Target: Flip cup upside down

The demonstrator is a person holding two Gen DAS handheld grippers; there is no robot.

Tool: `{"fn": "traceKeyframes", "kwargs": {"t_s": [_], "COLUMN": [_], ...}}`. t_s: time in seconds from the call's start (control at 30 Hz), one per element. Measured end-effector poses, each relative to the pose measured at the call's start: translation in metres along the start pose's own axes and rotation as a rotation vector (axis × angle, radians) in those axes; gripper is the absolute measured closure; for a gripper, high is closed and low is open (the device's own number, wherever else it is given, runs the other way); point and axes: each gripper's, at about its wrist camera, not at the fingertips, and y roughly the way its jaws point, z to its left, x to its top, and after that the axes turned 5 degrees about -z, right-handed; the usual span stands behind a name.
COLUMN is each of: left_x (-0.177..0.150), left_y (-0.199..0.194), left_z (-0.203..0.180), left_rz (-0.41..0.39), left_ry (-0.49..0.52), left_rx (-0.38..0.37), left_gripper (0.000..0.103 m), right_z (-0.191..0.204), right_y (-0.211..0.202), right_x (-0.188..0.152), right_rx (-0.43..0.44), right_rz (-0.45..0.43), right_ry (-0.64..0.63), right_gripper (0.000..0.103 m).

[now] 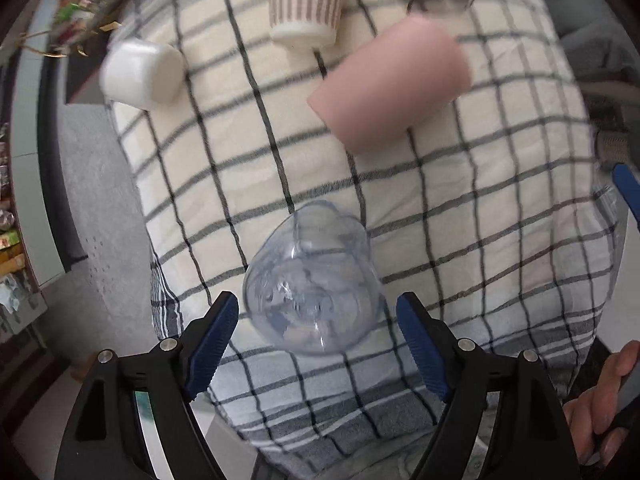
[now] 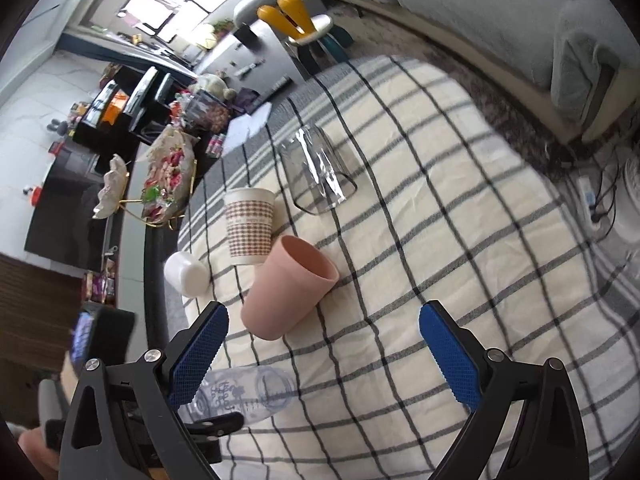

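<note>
A clear bluish plastic cup point(image 1: 312, 280) lies on its side on the checked cloth point(image 1: 480, 208), just ahead of and between the fingers of my open left gripper point(image 1: 316, 320); nothing is gripped. It also shows in the right wrist view point(image 2: 248, 396), low left, behind the left finger. A pink cup point(image 1: 392, 84) lies on its side farther on; in the right wrist view point(image 2: 288, 288) it lies ahead of my open, empty right gripper point(image 2: 324, 340), mouth toward the upper right.
A patterned paper cup point(image 2: 250, 224) stands upright, a white cup point(image 2: 186, 274) lies near the cloth's left edge, and a clear glass point(image 2: 318, 170) stands upside down farther back. A dark table with flowers and clutter point(image 2: 160, 176) is at left, a grey sofa point(image 2: 520, 20) behind.
</note>
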Motion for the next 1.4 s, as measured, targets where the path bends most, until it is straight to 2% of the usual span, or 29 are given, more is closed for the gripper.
{"fn": "traceKeyframes", "kwargs": {"t_s": [0.17, 0.3, 0.5, 0.53, 0.6, 0.7, 0.8, 0.93, 1.4], "left_x": [-0.047, -0.081, -0.127, -0.133, -0.15, -0.169, -0.186, -0.205, -0.224], "left_y": [-0.029, -0.038, -0.06, -0.063, -0.071, -0.074, -0.071, -0.065, -0.068], "left_z": [0.006, 0.012, 0.012, 0.011, 0.008, 0.004, 0.001, 0.001, -0.007], "left_rz": [-0.231, -0.39, -0.672, -0.715, -0.822, -0.919, -0.967, -0.987, -1.045], "left_ry": [-0.092, -0.169, -0.257, -0.263, -0.284, -0.304, -0.314, -0.333, -0.341], "left_rx": [-0.026, -0.022, 0.053, 0.065, 0.126, 0.189, 0.215, 0.194, 0.173], "left_gripper": [0.021, 0.021, 0.021, 0.018, 0.014, 0.013, 0.013, 0.013, 0.013], "right_z": [0.013, 0.026, 0.042, 0.045, 0.048, 0.05, 0.05, 0.048, 0.042], "right_y": [-0.039, -0.067, -0.097, -0.101, -0.109, -0.119, -0.126, -0.134, -0.145], "right_x": [-0.009, -0.023, -0.045, -0.05, -0.059, -0.071, -0.081, -0.094, -0.11], "right_rx": [-0.034, -0.071, -0.103, -0.108, -0.118, -0.13, -0.145, -0.151, -0.175], "right_rz": [-0.112, -0.194, -0.297, -0.316, -0.354, -0.402, -0.431, -0.445, -0.477], "right_ry": [-0.118, -0.231, -0.371, -0.396, -0.431, -0.472, -0.501, -0.512, -0.511], "right_gripper": [0.006, 0.006, 0.006, 0.006, 0.006, 0.006, 0.006, 0.006, 0.006]}}
